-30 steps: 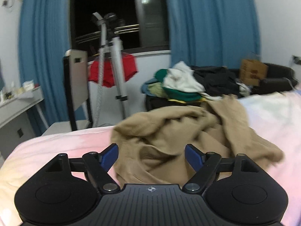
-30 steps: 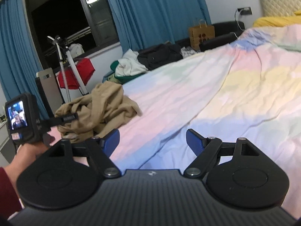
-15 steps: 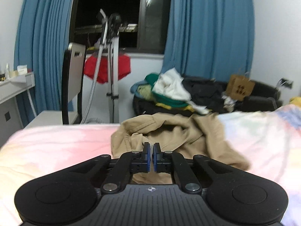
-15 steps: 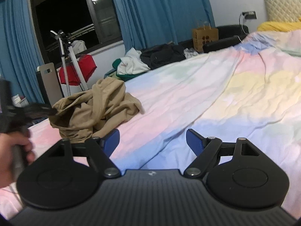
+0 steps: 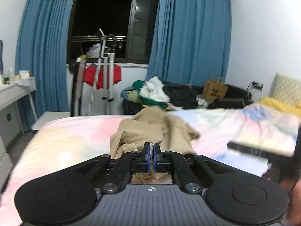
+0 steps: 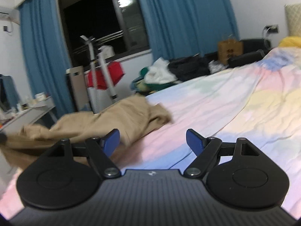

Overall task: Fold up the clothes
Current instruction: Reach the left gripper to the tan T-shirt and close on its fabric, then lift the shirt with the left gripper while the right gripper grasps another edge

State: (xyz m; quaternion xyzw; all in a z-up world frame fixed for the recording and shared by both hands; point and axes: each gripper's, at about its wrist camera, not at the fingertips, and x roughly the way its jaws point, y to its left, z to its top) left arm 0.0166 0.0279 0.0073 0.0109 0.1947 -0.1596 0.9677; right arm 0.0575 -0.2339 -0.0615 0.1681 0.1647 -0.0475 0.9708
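Note:
A crumpled tan garment (image 5: 154, 130) lies on the pastel bedsheet (image 5: 75, 137). My left gripper (image 5: 151, 155) is shut, its blue pads pressed together on the garment's near edge, with tan cloth showing under the fingers. In the right wrist view the tan garment (image 6: 120, 116) stretches leftward toward the frame's edge, blurred. My right gripper (image 6: 152, 141) stands open above the bedsheet (image 6: 225, 103), just right of the garment, with nothing between its fingers. Its blurred body (image 5: 263, 150) shows at the right edge of the left wrist view.
Beyond the bed's far side a dark sofa holds a pile of clothes (image 5: 156, 94) and a brown paper bag (image 5: 214, 90). A metal stand (image 5: 107, 75) with red cloth stands by the window. A white desk (image 5: 11, 92) is at left, a yellow blanket (image 5: 278, 103) at right.
My left gripper went from open to shut on the tan garment and has drawn back and leftward, pulling the cloth out flatter. My right gripper stayed open and swung toward the garment.

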